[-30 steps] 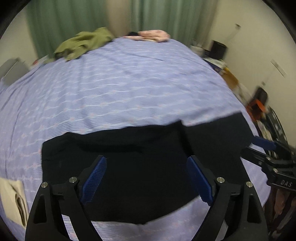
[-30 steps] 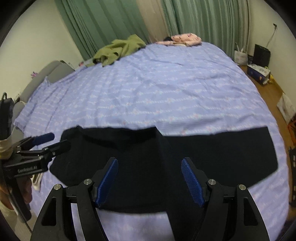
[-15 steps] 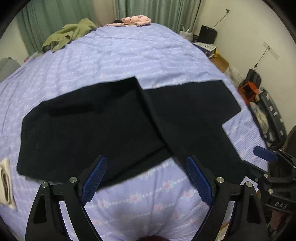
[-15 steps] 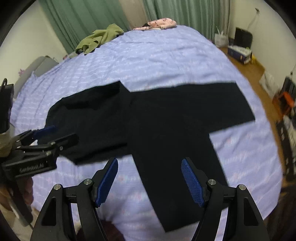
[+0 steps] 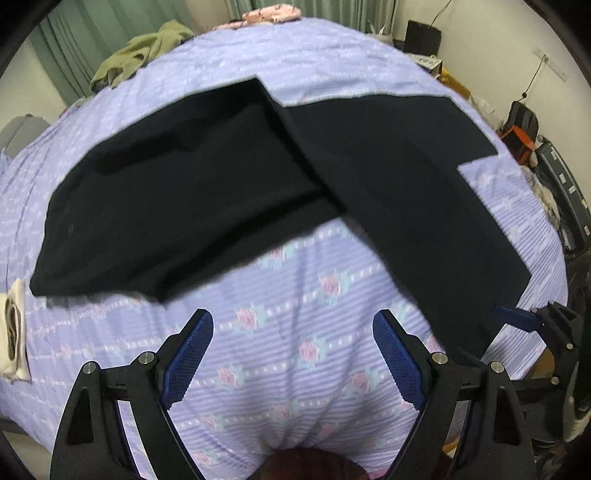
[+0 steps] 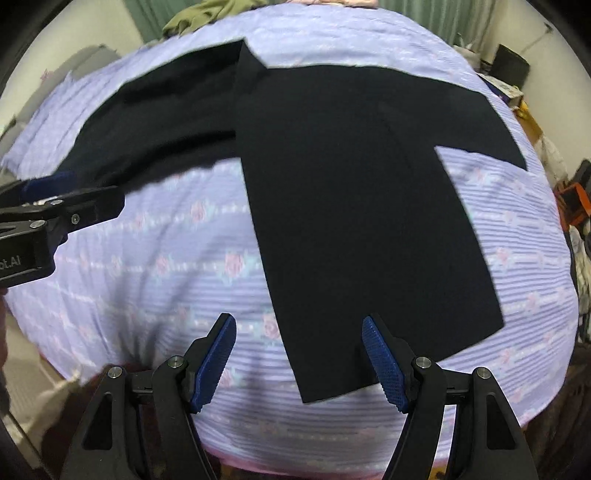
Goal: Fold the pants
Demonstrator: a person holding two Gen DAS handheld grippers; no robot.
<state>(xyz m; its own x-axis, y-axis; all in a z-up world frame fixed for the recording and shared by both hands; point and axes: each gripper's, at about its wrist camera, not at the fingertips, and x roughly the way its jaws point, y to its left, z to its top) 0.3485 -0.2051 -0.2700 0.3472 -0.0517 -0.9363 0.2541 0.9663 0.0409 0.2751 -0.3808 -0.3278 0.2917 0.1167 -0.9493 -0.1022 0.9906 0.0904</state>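
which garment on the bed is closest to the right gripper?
The black pants: one leg's end lies between the open right gripper fingers. The olive garment and pink one lie at the far edge.

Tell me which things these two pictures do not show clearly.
- Black pants: the left wrist view does not show the leg end beside the right gripper; its outline is blurred.
- Left gripper: right wrist view, cut by the frame edge.
- Green garment: right wrist view, cut by the top edge.
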